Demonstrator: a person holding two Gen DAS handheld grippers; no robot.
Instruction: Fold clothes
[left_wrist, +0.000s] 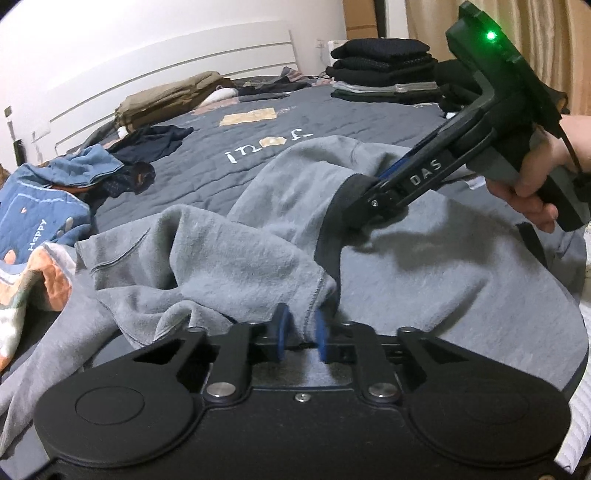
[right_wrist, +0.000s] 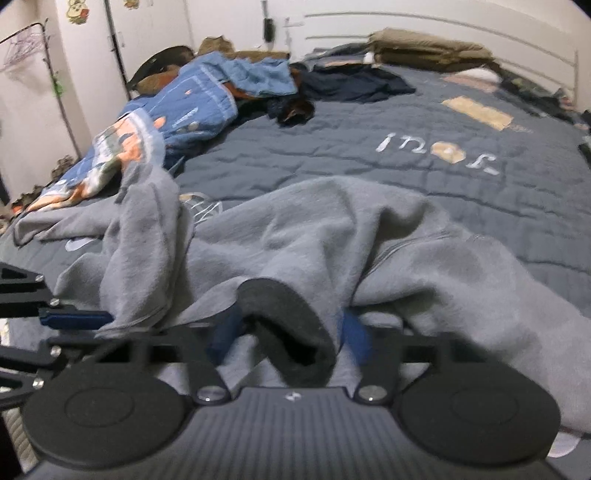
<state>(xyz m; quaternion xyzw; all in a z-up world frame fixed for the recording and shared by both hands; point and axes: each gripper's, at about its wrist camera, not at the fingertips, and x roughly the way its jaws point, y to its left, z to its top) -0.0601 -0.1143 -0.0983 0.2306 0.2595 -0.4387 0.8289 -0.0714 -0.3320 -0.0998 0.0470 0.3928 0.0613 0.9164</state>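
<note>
A grey sweatshirt (left_wrist: 424, 273) lies crumpled on the bed, also in the right wrist view (right_wrist: 332, 229). My left gripper (left_wrist: 301, 326) is shut on a grey fold of it near its hem. My right gripper (left_wrist: 356, 206) comes in from the right, held by a hand, and is shut on the sweatshirt's dark collar (left_wrist: 332, 229). In the right wrist view the right gripper (right_wrist: 288, 332) has the dark collar (right_wrist: 288, 314) between its blue pads. The left gripper's blue fingertip (right_wrist: 77, 318) shows at the left edge there.
The bed has a grey-blue quilt (left_wrist: 258, 140). A stack of folded dark clothes (left_wrist: 384, 70) sits at the far right corner. A blue blanket (left_wrist: 40, 214) and loose dark clothes (left_wrist: 147, 144) lie on the left. Olive pillows (left_wrist: 170, 96) lie by the headboard.
</note>
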